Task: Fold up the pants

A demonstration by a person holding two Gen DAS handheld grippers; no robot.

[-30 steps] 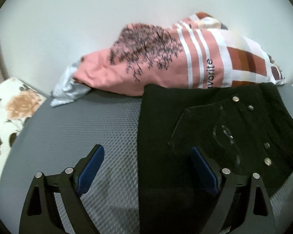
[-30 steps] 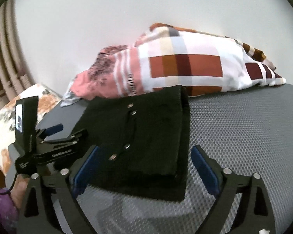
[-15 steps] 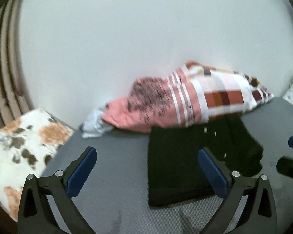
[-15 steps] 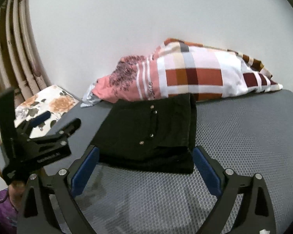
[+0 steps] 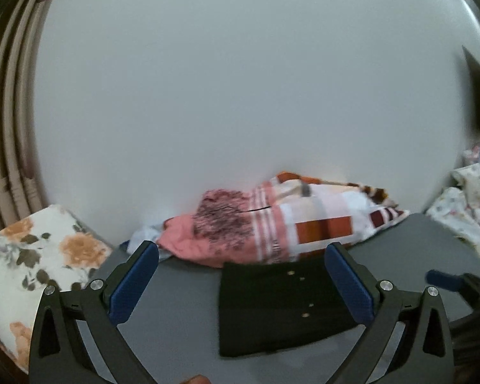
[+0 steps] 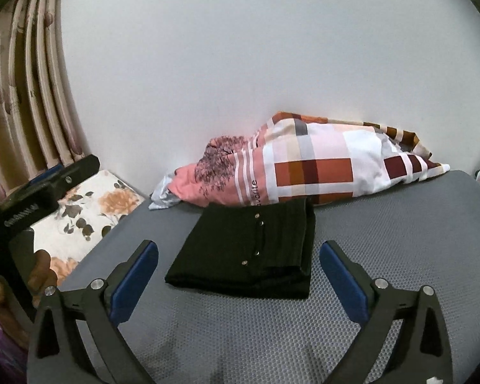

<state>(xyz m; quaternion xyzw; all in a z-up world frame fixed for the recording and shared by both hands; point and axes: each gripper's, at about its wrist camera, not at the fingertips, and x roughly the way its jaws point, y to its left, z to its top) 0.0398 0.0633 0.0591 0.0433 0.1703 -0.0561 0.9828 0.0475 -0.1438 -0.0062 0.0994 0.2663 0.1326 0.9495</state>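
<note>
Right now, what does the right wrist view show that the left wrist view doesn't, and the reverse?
Only the right wrist view: the folded black pants' stacked layers along their right edge, the print on the pink cloth, and the left gripper's body with the hand holding it at the left edge.
Only the left wrist view: a pale floral heap far right, and the right gripper's blue fingertips poking in.
Both: the pants lying folded on the grey mat, the checked pillow behind, the floral cushion, each gripper open and empty.
</note>
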